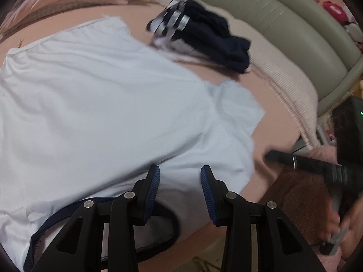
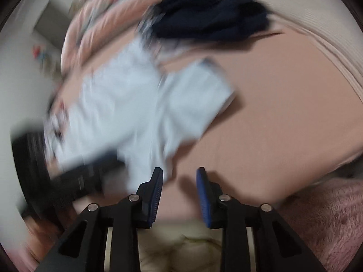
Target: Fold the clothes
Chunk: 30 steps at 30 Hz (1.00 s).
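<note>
Left wrist view: my left claw [image 1: 180, 176] hovers over the neck end of a pale blue T-shirt [image 1: 109, 104], jaws partly apart with nothing between the pads.
Shirt: it lies spread nearly flat on the pink bed [image 1: 279, 122], dark-trimmed collar [image 1: 163, 213] nearest me, one short sleeve [image 1: 236, 104] out to the side. I judge it is laid out this way so the sides can be folded in.
Right claw: seen from the left camera as a dark blurred bar [image 1: 301, 161] just beside the shirt's edge, apart from the cloth.
Right wrist view: heavily smeared. My right claw [image 2: 179, 181] stands partly open over bare bed sheet [image 2: 272, 104], empty, with the shirt [image 2: 127, 104] just ahead and to the left of its pads.
Other clothing: a dark navy garment with striped trim [image 1: 204, 38] sits bunched farther up the bed, well apart from both claws; I take it as waiting its turn or already dealt with, and cannot tell which.
Background: a grey-green padded headboard [image 1: 283, 22] runs behind the bed.
Step in hand: by my reading, neither claw grips yet; both are placed to take hold near the shoulders or sleeve for the first fold.
</note>
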Available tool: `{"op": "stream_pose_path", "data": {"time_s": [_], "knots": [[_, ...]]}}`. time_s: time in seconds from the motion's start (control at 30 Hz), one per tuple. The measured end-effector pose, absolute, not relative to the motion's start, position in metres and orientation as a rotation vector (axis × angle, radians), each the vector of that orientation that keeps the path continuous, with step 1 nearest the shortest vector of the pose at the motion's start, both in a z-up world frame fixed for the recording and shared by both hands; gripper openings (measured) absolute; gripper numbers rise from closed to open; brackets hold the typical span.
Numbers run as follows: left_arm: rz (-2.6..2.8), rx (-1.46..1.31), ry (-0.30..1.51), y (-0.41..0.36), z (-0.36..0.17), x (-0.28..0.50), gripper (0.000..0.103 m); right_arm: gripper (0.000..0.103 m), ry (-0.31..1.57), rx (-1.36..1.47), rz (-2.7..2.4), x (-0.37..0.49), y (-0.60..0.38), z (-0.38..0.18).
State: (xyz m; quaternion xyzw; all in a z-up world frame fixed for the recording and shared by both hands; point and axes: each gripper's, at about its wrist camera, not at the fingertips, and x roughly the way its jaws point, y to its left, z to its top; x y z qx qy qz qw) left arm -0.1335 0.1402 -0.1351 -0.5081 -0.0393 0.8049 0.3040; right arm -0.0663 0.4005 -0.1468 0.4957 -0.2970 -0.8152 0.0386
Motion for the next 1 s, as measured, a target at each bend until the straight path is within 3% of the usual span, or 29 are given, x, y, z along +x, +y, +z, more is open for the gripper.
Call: {"op": "stream_pose_path", "data": {"time_s": [0.07,0.3,0.37,0.4,0.57,0.67,0.73,0.8,0.9,1.0], "knots": [[2.113,-1.354,-0.097,0.149,-0.135,-0.135,0.034,0.031,-1.101,1.551,-2.482,-0.076,0.426,-0.157],[2.071,-1.363,-0.074,0.166,-0.138,-0.136,0.034,0.032,-1.331,1.424,-2.29,-0.125,0.453,-0.179],[2.062,-1.372,-0.083,0.164,-0.14,-0.136,0.034,0.024,-1.293,1.435,-2.319,-0.133,0.452,-0.178],[2.057,-1.377,-0.088,0.163,-0.14,-0.137,0.034,0.002,-1.231,1.453,-2.36,-0.133,0.45,-0.173],[2.051,-1.323,-0.125,0.165,-0.129,-0.144,0.034,0.003,-0.822,1.264,-2.677,-0.106,0.448,-0.111],[2.066,-1.29,-0.129,0.173,-0.119,-0.158,0.034,0.003,-0.666,1.395,-2.694,-0.099,0.444,-0.121],[2.06,-1.287,-0.123,0.183,-0.117,-0.168,0.034,0.003,-0.774,1.625,-2.562,-0.096,0.456,-0.163],[2.056,-1.328,-0.034,0.199,-0.125,-0.173,0.034,0.003,-0.894,1.593,-2.541,-0.089,0.47,-0.164],[2.08,-1.364,0.139,0.218,-0.145,-0.167,0.034,0.015,-0.947,1.547,-2.621,-0.08,0.487,-0.156],[2.103,-1.323,0.249,0.227,-0.142,-0.151,0.035,0.029,-1.114,1.524,-2.508,-0.084,0.5,-0.166]]}}
